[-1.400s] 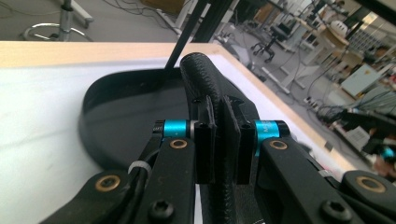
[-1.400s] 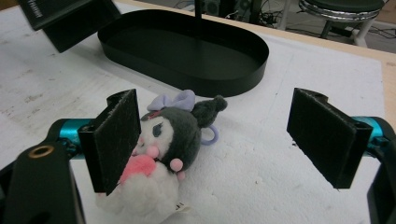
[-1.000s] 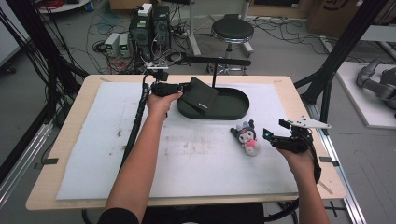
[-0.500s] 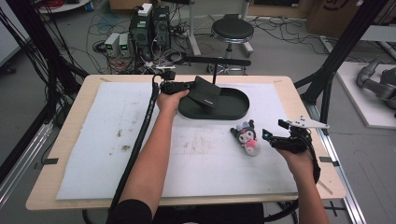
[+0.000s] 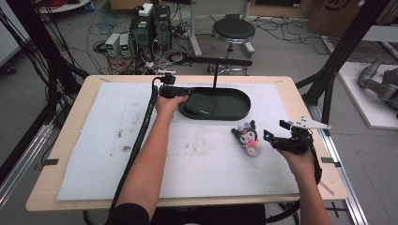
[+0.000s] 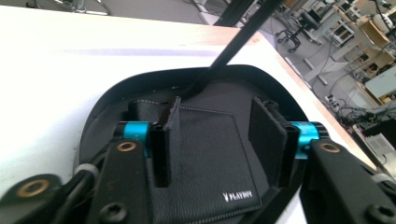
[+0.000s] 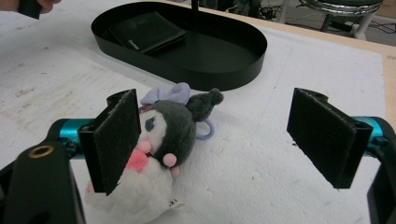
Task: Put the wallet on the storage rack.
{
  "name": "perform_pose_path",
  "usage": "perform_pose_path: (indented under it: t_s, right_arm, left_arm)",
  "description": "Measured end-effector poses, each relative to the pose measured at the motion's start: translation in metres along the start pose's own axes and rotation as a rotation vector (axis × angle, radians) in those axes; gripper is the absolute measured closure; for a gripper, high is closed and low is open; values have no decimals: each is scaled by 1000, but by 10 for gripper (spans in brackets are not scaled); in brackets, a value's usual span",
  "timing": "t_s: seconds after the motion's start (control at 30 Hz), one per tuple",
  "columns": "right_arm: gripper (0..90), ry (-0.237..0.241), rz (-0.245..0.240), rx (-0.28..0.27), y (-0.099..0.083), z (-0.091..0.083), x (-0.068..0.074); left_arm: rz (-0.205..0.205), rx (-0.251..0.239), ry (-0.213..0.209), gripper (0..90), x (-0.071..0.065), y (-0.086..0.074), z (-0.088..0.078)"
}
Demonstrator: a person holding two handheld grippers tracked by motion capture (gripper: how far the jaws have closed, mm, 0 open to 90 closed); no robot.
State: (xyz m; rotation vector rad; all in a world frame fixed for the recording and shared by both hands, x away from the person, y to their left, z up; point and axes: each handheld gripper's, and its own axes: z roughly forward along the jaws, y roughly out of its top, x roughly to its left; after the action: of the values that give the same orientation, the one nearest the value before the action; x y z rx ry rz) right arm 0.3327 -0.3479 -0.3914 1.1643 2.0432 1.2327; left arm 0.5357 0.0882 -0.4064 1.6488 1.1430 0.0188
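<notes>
Now, from the high view, my left hand-held gripper (image 5: 185,95) sits at the upper middle of the frame, at the left end of the black oval tray (image 5: 241,108), and its jaws have just been opening: the black wallet (image 5: 201,104) that hung tilted in them a second ago lies flat in the tray's left half. My right hand-held gripper (image 5: 272,135) waits at the right of the frame, just right of the plush toy (image 5: 248,137) lying on the white mat (image 5: 94,140) that covers the bench (image 5: 300,101).

Through the left gripper view, the pads (image 6: 268,135) stand partly apart over the wallet (image 6: 205,163), neither pressing on it. I judge the wallet delivered, so this hand can pull away.

Through the right gripper view, my right hand-held gripper (image 7: 224,140) is spread wide; the plush toy (image 7: 159,140) lies low and left, beside the left pad and not gripped, with the tray (image 7: 224,65) across the upper frame. Probably the toy goes next.
</notes>
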Motion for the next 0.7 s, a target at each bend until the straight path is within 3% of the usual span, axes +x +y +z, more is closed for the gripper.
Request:
perform_pose_path:
  t_s: [0.27,0.3,0.33,0.37,0.4,0.43,0.5,0.57,0.7]
  right_arm:
    - [178,-4,7,-4,1,-2,1]
    - [178,-5,-2,-5,1,-2,2]
    - [178,-5,-2,-5,1,-2,2]
    - [178,-4,-3,-2,1,-2,2]
    - [178,-6,-6,-1,1,-2,3]
    - [178,-6,-5,2,1,-1,3]
    - [178,-6,-2,4,0,-1,3]
    - [178,-6,-5,5,0,0,4]
    - [178,-7,-1,9,-1,-1,5]
  left_arm:
    - [94,16,-26,385,-18,-4,-23]
    - [139,14,-17,359,-26,-5,-35]
    - [139,14,-17,343,-26,-5,-35]
    - [168,10,-18,328,-32,-8,-48]
    - [168,10,-18,314,-32,-8,-48]
    - [188,2,-28,310,-36,-12,-60]
    - [197,4,-29,287,-37,-15,-67]
    - [223,20,-40,261,-38,-23,-85]
    - [251,31,-61,203,-39,-32,-100]
